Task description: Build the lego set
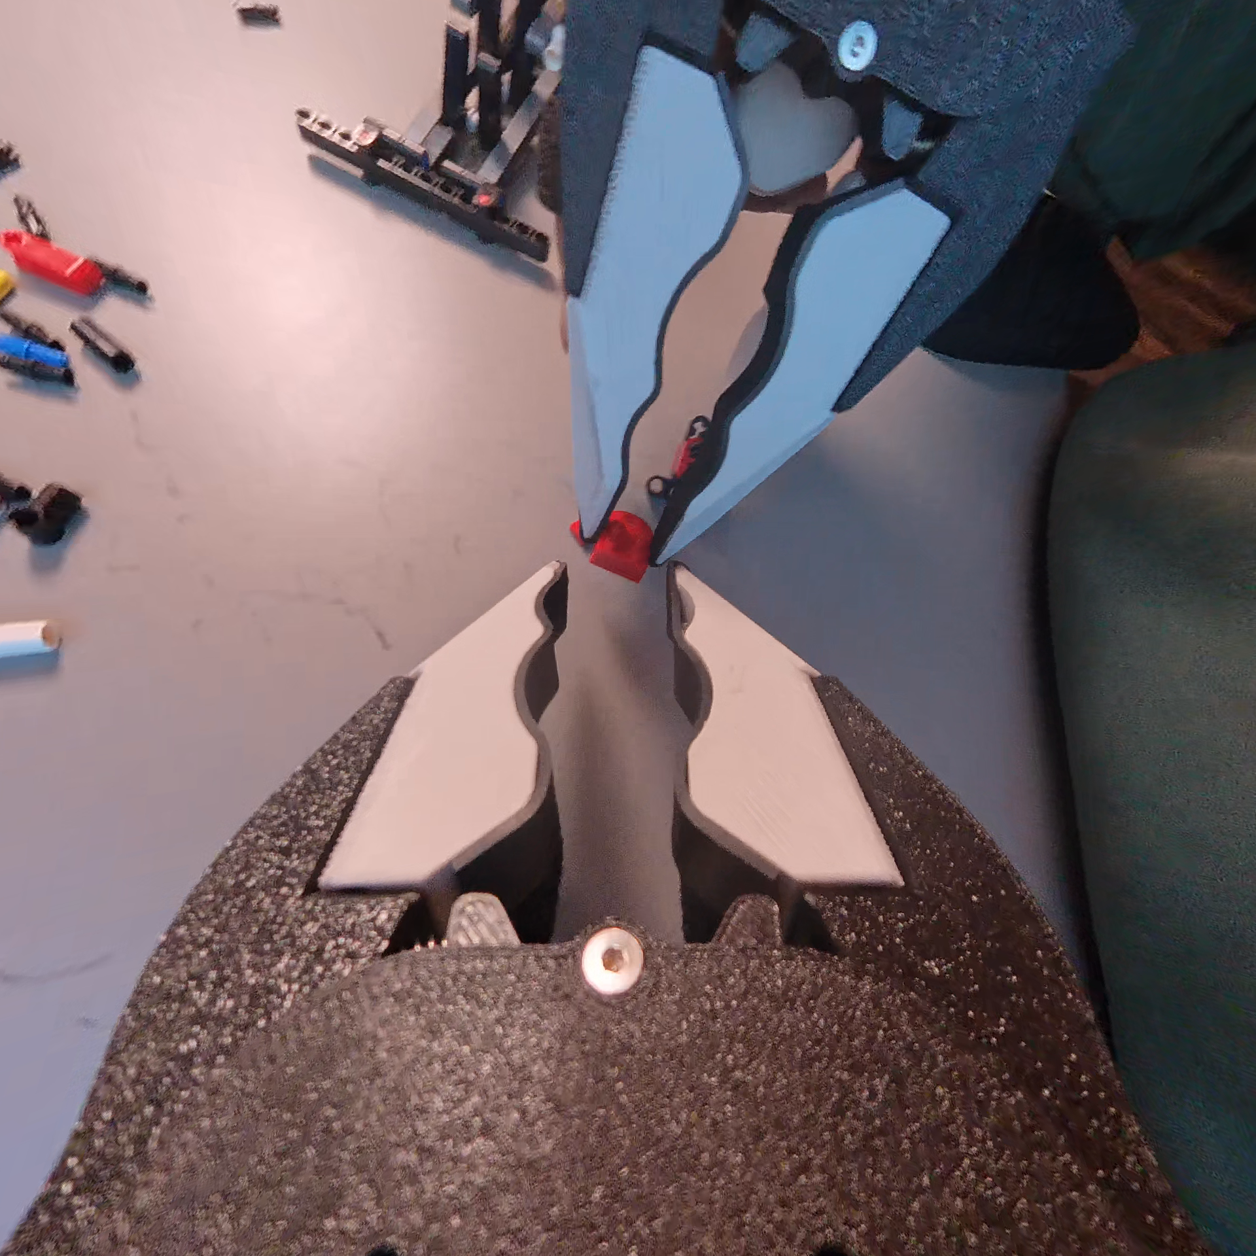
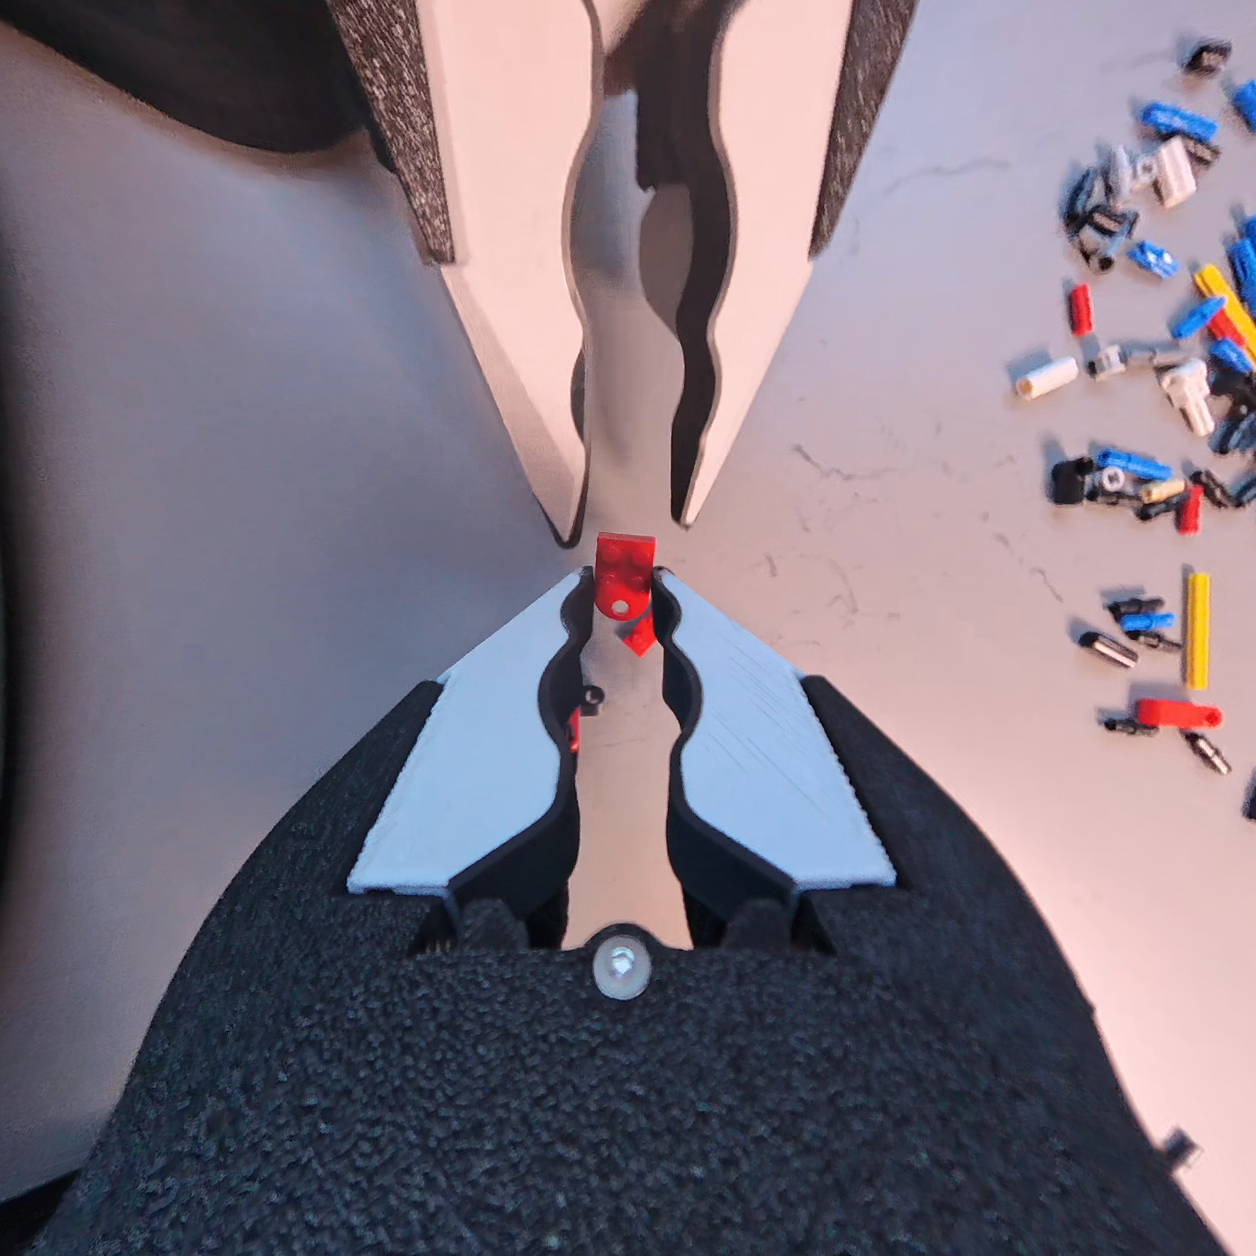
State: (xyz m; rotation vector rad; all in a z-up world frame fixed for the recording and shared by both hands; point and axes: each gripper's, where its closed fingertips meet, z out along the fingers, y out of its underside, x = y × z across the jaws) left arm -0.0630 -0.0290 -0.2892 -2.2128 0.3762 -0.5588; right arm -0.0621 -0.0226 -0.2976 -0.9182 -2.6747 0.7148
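The red plate [image 2: 624,574] sits pinched between the tips of my right gripper [image 2: 622,578], studs facing the camera, its holed tab pointing back toward me at six o'clock. In the left wrist view the same plate [image 1: 620,546] shows at twelve o'clock, just beyond my left gripper [image 1: 615,567], which is parted a little and empty, its tips just short of the piece. My right jaws stand narrow, closed on the plate's edges.

I judge this a hand-over or a regrip: the grip is at the very tips, so little holds the piece. To do it well I should bring the left tips onto the plate's free end squarely, close firmly, and only then ease the right.

Below the plate a second small red piece [image 2: 639,635] shows between my right fingers; I cannot tell if it touches anything. The black frame [image 1: 435,163] stands on the table [image 1: 306,476] at eleven o'clock in the left view, well apart. Loose pieces [image 2: 1169,380] lie scattered at two to three o'clock in the right view.
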